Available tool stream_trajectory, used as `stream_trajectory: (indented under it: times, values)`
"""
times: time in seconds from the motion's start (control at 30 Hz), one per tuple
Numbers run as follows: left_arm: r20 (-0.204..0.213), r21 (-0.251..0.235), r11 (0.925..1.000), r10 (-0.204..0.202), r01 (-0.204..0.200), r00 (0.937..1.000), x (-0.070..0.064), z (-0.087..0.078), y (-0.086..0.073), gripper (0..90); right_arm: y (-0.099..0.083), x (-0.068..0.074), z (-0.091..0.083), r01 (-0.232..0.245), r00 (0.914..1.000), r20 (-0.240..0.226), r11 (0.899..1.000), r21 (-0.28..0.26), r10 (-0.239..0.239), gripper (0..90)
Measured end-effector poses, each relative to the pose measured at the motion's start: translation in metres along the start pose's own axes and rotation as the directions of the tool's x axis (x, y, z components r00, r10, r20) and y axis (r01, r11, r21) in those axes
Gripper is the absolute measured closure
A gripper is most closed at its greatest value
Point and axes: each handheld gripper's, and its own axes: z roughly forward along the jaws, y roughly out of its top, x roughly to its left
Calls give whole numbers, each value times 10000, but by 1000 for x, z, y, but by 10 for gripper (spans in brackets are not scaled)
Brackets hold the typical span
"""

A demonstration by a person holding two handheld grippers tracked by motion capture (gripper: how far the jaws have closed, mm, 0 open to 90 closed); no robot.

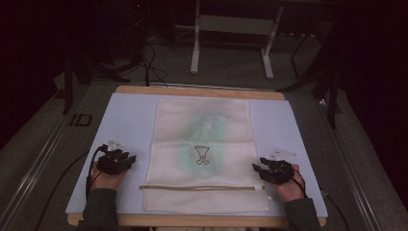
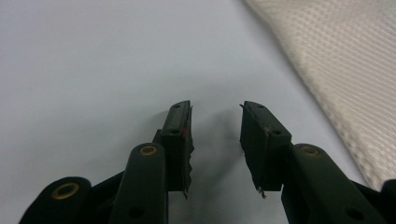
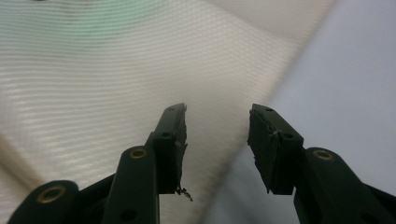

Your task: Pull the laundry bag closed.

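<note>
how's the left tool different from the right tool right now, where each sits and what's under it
The left tool sits on the bare pale mat, clear of the mesh bag's left edge. The right tool sits at the bag's right edge.

In the left gripper view the left tool has only mat between its jaws; in the right gripper view the right tool straddles the bag's edge.

Both are open, holding nothing, pointing inward.
</note>
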Motion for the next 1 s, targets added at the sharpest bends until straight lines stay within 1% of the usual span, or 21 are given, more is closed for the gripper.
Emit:
stream_trajectory:
  times: [0.03, 0.1, 0.13, 0.17, 0.2, 0.23, 0.3, 0.4, 0.5, 0.6, 0.73, 0.83, 0.87, 0.9, 0.93, 0.97, 1.0]
  values:
    - [243, -44, 10000, 46, -45, 9997, 0, -1, 1, 644, 1, 2, 1, 79, 9999, -131, 10000, 37, -79, 565]
    - [528, -125, 9999, 56, -49, 9986, 0, -2, 1, 649, 4, 7, 2, 224, 9995, -240, 9997, 124, -221, 560]
    - [642, -183, 9998, 5, 6, 9979, 0, -2, 2, 648, 5, 9, 4, 317, 9990, -314, 9994, 168, -312, 559]
    - [642, -183, 9998, 5, 6, 9979, 0, -2, 2, 649, 5, 9, 4, 317, 9990, -314, 9994, 168, -312, 559]
    - [888, -252, 9997, -11, 34, 9961, 1, -3, 2, 649, 5, 9, 4, 359, 9988, -344, 9992, 171, -353, 558]
    - [888, -252, 9997, -11, 34, 9961, 1, -3, 2, 650, 5, 9, 4, 359, 9988, -344, 9992, 171, -353, 558]
    - [1072, -288, 9996, 35, -4, 9942, 1, -4, 2, 649, 6, 12, 8, 403, 9981, -477, 9988, 296, -388, 555]
    - [1094, -222, 9996, 187, -164, 9938, -1, -3, 3, 654, 7, 14, 9, 513, 9971, -578, 9981, 330, -493, 558]
    - [1179, -239, 9991, 370, -344, 9923, -3, -3, 3, 662, 9, 15, 7, 372, 9948, -956, 9992, 119, -359, 556]
    - [1013, -230, 9985, 510, -489, 9936, -6, -3, 4, 635, 10, 16, 7, 432, 9939, -1015, 9991, 57, -424, 552]
    - [1342, -230, 9986, 508, -481, 9897, -5, -3, 4, 649, 11, 19, 7, 556, 9936, -991, 9984, 48, -548, 550]
    - [1623, -275, 9981, 581, -544, 9850, -6, -4, 4, 664, 13, 22, 9, 618, 9924, -1071, 9981, 18, -613, 549]
    - [1759, -321, 9978, 623, -575, 9824, -7, -4, 4, 674, 14, 23, 9, 662, 9919, -1093, 9978, 34, -654, 549]
    - [1872, -332, 9970, 745, -695, 9795, -8, -4, 5, 691, 14, 25, 9, 673, 9915, -1121, 9977, 48, -664, 548]
    - [1922, -396, 9962, 842, -780, 9777, -10, -4, 5, 703, 15, 26, 10, 729, 9909, -1138, 9973, 44, -719, 548]
    - [1933, -433, 9953, 931, -863, 9767, -11, -5, 5, 714, 15, 27, 10, 733, 9906, -1163, 9973, 64, -720, 548]
    - [1933, -433, 9953, 931, -863, 9767, -11, -5, 5, 731, 15, 27, 10, 733, 9906, -1163, 9973, 64, -720, 548]
